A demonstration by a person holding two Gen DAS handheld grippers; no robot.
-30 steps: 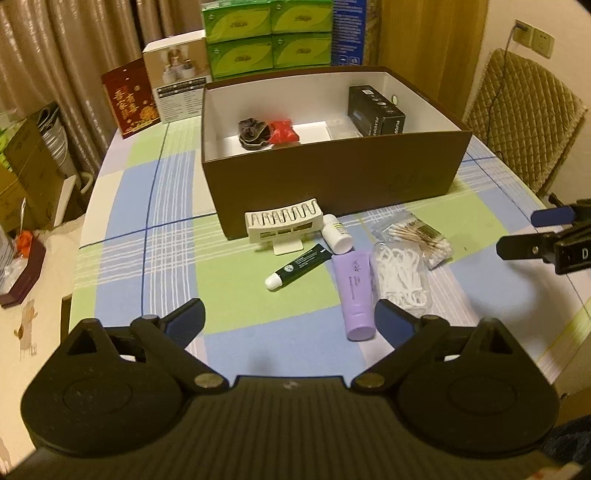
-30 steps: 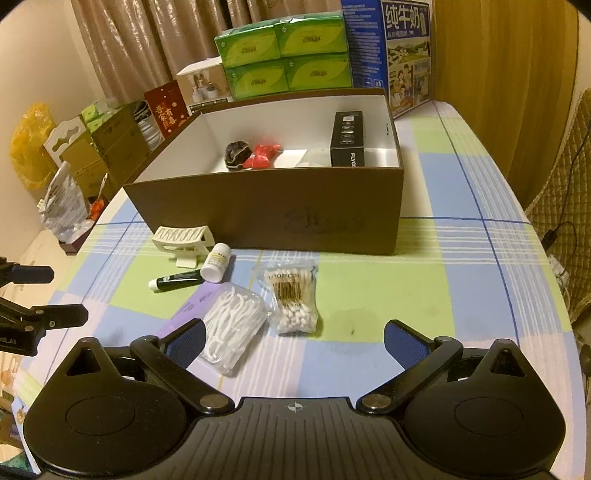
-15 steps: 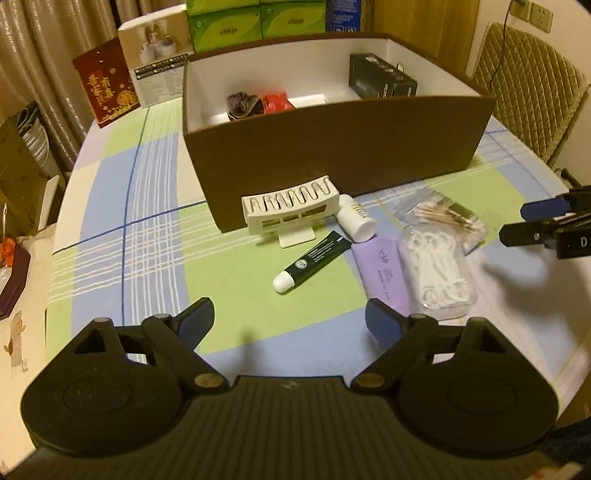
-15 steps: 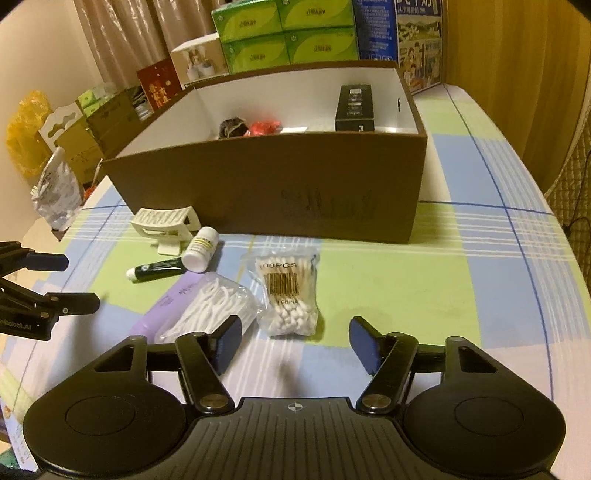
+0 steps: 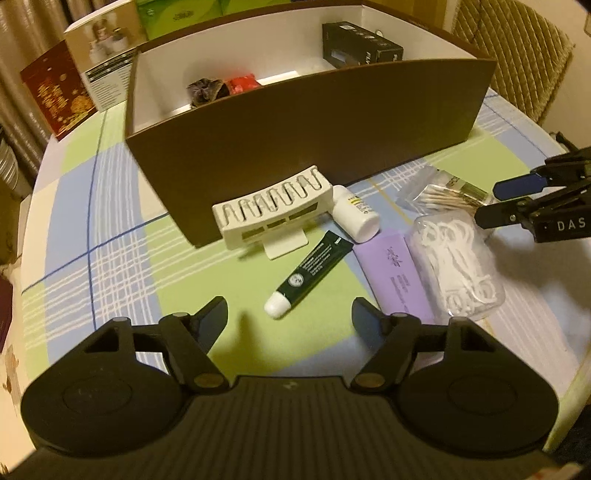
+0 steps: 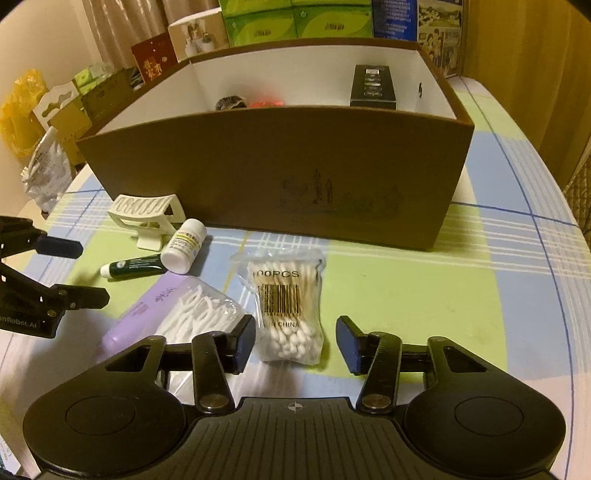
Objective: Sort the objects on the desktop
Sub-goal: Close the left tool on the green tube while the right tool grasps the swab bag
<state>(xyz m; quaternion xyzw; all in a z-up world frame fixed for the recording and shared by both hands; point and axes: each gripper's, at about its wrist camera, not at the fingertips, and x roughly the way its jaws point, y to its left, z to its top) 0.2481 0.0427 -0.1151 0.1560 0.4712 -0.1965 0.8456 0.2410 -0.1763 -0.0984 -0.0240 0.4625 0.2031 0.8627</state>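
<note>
My left gripper (image 5: 290,317) is open and empty, low over the table just short of a dark green tube (image 5: 308,274). Beyond it lie a white rack (image 5: 271,208), a small white bottle (image 5: 354,216), a purple tube (image 5: 399,273) and a bag of floss picks (image 5: 456,267). My right gripper (image 6: 295,341) is open, its fingers on either side of the near end of a cotton swab bag (image 6: 286,304). The brown box (image 6: 280,177) stands behind, holding a black box (image 6: 373,86) and small items.
Green tissue packs (image 6: 295,18), cartons and a red card (image 5: 55,96) stand behind the box. A quilted chair (image 5: 513,55) is at the table's right side. The right gripper shows in the left wrist view (image 5: 491,205); the left gripper shows in the right wrist view (image 6: 88,273).
Both grippers have moved forward and down toward the items. The right fingers have narrowed around the cotton swab bag; the left fingers have narrowed a little near the green tube.
</note>
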